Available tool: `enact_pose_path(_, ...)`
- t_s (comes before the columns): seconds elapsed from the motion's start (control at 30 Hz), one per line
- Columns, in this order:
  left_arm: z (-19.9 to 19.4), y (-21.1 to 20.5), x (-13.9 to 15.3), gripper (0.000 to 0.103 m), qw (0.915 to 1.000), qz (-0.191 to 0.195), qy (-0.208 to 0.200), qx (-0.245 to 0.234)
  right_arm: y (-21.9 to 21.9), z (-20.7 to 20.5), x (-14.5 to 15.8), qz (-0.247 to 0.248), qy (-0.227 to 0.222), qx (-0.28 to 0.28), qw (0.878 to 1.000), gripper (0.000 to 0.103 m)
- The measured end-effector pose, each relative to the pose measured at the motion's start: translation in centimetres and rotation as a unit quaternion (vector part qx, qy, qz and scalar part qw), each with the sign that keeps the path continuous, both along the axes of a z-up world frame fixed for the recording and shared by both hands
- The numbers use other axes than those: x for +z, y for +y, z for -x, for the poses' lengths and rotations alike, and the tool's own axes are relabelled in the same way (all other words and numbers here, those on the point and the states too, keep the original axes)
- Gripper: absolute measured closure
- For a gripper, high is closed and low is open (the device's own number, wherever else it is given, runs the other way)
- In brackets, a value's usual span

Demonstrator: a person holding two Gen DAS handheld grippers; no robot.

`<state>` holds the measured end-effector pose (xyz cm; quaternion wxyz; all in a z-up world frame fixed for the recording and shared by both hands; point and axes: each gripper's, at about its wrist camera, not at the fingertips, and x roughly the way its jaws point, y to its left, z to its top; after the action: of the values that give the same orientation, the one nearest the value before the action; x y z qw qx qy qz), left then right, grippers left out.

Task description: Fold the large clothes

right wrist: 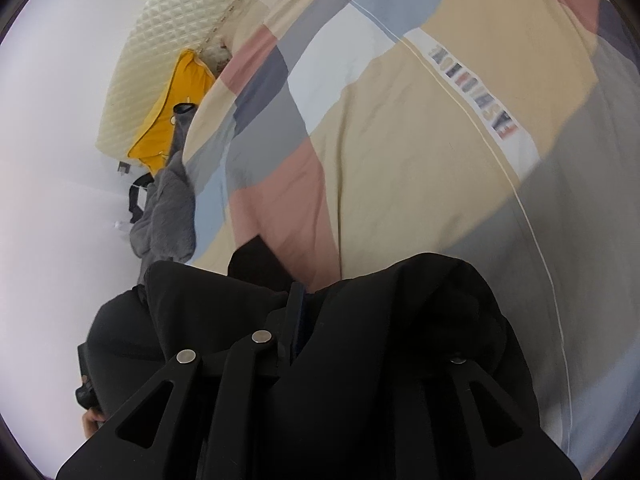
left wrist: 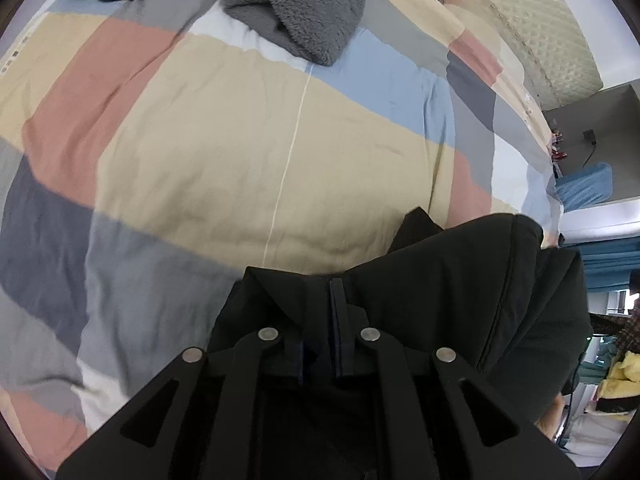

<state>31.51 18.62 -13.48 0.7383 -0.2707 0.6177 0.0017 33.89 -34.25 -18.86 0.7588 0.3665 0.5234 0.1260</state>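
A large black garment [left wrist: 460, 280] hangs from both grippers above a bed. My left gripper [left wrist: 322, 300] is shut on its edge, and the cloth drapes off to the right over the fingers. In the right wrist view the same black garment [right wrist: 400, 320] covers most of my right gripper [right wrist: 304, 304], which is shut on a fold of it. Only the left finger of that gripper shows. The right finger is hidden under the cloth.
A patchwork duvet [left wrist: 200, 140] in beige, pink, blue and grey covers the bed [right wrist: 400, 140]. A grey fleece garment [left wrist: 296, 4] lies at the far side [right wrist: 168, 208]. A quilted cream headboard [left wrist: 540, 32] and a yellow pillow [right wrist: 176, 108] stand at the bed's end.
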Motion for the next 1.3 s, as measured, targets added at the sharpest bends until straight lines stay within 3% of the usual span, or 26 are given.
enact_pose_path(0.1,1.6,0.6,1.6,0.066,1.0,0.008,0.002,0.005,-0.6,1.7,1.8,-0.003,-0.006,-0.005,1.0,0.073)
enact_pose_path(0.17,2.8,0.7,3.5,0.025,0.9999,0.0,-0.014,0.005,-1.1,2.6,3.1,0.004,-0.015,-0.007,1.0,0.038)
enact_pose_path(0.2,3.3,0.7,4.7,0.021,0.9994,-0.017,-0.03,0.006,-1.6,3.3,4.3,0.009,-0.026,-0.01,1.0,0.031)
enact_pose_path(0.23,4.0,0.7,6.1,0.021,0.9981,-0.032,-0.053,0.005,-1.8,3.6,4.9,0.014,-0.033,-0.013,0.999,0.026)
enact_pose_path(0.43,5.7,-3.0,14.2,0.021,0.9829,-0.072,-0.166,-0.035,-0.2,5.3,12.8,0.143,-0.104,0.004,0.984,0.026)
enact_pose_path(0.6,4.2,-8.2,18.6,0.021,0.9735,-0.077,-0.21,-0.05,3.6,5.8,18.2,0.174,-0.159,0.034,0.971,0.026)
enact_pose_path(0.7,3.1,-11.7,19.9,0.021,0.9632,-0.098,-0.24,-0.07,5.5,6.3,19.8,0.192,-0.186,0.04,0.963,0.023)
enact_pose_path(0.83,3.0,-14.3,17.7,0.021,0.9507,-0.144,-0.259,-0.093,8.3,6.3,18.2,0.218,-0.203,0.066,0.952,0.022)
enact_pose_path(0.97,2.8,-16.2,10.7,0.021,0.9438,-0.187,-0.243,-0.124,11.2,5.9,12.5,0.25,-0.189,0.096,0.945,0.022)
enact_pose_path(1.07,2.8,-17.5,5.0,0.021,0.9316,-0.239,-0.23,-0.15,12.8,5.7,7.5,0.246,-0.175,0.114,0.946,0.022)
enact_pose_path(1.17,3.0,-18.0,2.5,0.021,0.9296,-0.244,-0.232,-0.15,13.8,5.3,4.9,0.242,-0.181,0.119,0.946,0.022)
enact_pose_path(1.3,2.6,-18.5,2.2,0.021,0.9217,-0.263,-0.245,-0.145,14.7,4.3,4.3,0.259,-0.193,0.122,0.939,0.022)
